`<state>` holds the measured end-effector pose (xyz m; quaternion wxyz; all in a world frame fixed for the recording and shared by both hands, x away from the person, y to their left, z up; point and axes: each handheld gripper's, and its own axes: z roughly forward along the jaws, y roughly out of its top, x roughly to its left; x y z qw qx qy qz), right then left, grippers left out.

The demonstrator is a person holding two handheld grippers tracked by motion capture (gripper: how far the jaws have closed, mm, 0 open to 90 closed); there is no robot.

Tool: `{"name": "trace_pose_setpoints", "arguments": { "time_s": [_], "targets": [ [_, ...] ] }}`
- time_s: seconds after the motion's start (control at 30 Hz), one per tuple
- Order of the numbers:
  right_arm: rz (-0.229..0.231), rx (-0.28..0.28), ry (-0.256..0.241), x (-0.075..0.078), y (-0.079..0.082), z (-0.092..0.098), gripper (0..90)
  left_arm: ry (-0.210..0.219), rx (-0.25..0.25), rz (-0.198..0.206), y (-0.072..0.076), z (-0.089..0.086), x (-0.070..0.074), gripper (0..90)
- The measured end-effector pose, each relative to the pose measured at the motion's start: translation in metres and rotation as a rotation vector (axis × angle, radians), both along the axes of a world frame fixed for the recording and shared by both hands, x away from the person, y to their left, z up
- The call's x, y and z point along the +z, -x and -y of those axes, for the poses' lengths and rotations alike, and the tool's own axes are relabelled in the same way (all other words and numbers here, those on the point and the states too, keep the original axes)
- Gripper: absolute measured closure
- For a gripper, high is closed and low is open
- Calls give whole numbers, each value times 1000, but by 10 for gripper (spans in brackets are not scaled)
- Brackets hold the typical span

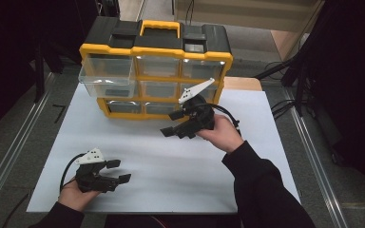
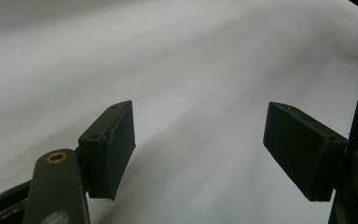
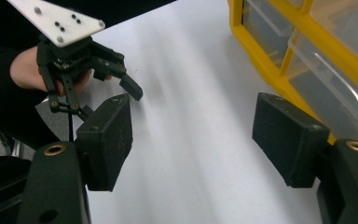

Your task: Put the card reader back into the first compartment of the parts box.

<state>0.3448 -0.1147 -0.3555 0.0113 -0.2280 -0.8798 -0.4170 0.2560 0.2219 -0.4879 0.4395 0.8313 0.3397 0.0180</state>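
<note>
A person holds a claw in each hand over a white bench (image 1: 161,161). The right claw (image 1: 173,122) hovers just in front of a yellow and black drawer organizer (image 1: 154,66), its jaws spread apart and holding nothing. The organizer's clear drawers stand just beyond that claw; the top left drawer (image 1: 105,78) is pulled partway out. The left claw (image 1: 118,172) sits well apart from the organizer, near the bench's front edge, jaws also apart and holding nothing, over bare white surface.
</note>
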Motion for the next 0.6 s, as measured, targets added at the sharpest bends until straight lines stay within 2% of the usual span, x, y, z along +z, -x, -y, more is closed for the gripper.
{"name": "trace_pose_setpoints", "arguments": {
  "time_s": [0.07, 0.3, 0.53, 0.6],
  "targets": [
    [7, -12, -6, -7, 4, 4, 270, 1, 0, 1, 0, 0, 0, 267],
    [-16, -46, -11, -28, 15, 16, 270, -2, 0, 2, 0, 0, 0, 266],
    [-20, -97, 10, -49, 29, 30, 270, -1, -2, -3, 0, 1, 0, 267],
    [-22, -100, -3, -55, 33, 34, 269, -3, -1, -3, 0, 1, 0, 267]
  ]
}}
